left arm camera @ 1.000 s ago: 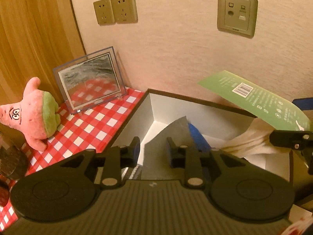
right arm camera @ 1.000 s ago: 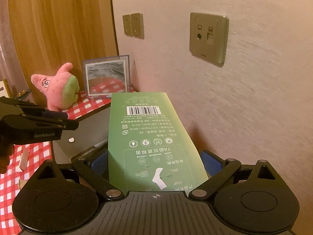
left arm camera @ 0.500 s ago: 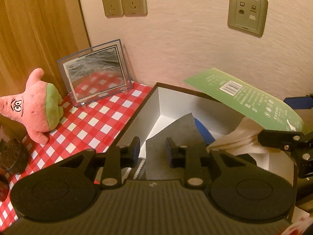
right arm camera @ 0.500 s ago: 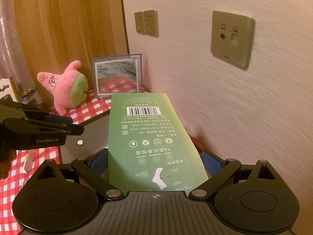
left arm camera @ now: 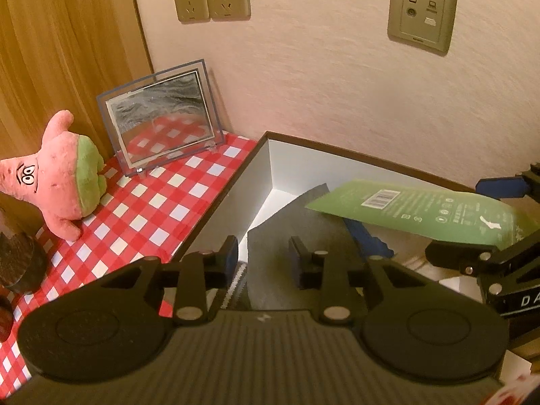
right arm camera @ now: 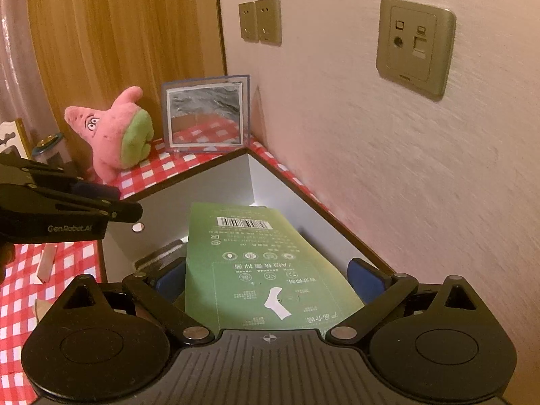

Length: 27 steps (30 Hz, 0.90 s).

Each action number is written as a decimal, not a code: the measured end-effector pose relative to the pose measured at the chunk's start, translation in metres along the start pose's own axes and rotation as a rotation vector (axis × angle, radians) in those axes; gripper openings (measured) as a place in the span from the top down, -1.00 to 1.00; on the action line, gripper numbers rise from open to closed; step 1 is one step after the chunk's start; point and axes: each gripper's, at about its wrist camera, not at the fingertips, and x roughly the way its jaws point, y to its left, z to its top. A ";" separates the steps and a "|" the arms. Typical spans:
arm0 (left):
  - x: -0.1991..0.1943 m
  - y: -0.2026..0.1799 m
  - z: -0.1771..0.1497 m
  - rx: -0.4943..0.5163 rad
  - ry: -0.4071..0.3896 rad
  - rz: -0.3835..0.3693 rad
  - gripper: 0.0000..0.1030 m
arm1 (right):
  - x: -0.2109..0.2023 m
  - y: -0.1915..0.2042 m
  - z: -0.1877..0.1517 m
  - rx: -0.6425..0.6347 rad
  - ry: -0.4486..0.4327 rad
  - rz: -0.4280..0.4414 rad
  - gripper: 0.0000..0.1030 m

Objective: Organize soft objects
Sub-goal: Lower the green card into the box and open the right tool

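Note:
A flat green sock package (right arm camera: 256,263) sits between the blue pads of my right gripper (right arm camera: 268,276), which is shut on it. Its far end dips into the open white box (right arm camera: 202,195). From the left wrist view, the package (left arm camera: 422,209) hangs over a flat grey piece (left arm camera: 287,229) lying in the box (left arm camera: 337,148), and the right gripper (left arm camera: 486,219) is at the right edge. My left gripper (left arm camera: 265,253) hovers over the grey piece; its jaws are opening and the pads do not press on it. A pink starfish plush (left arm camera: 60,175) sits on the checked cloth.
A clear picture frame (left arm camera: 162,114) leans on the wall behind the plush (right arm camera: 114,131). A blue item (left arm camera: 368,236) lies in the box under the package. A dark round object (left arm camera: 17,263) stands at the far left. The wall with sockets runs close behind the box.
The green package has come down with the right gripper, and its far end now lies low over the grey piece. The left jaws have spread slightly.

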 end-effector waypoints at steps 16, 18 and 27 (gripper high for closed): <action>-0.017 -0.005 -0.014 -0.011 0.005 -0.009 0.41 | -0.003 -0.003 -0.016 0.046 0.068 0.063 -1.00; -0.021 -0.006 -0.016 -0.012 0.004 -0.012 0.41 | -0.008 -0.002 -0.018 0.048 0.064 0.062 -1.00; -0.038 -0.010 -0.031 -0.024 0.000 -0.027 0.41 | -0.024 0.006 -0.028 0.053 0.063 0.064 -1.00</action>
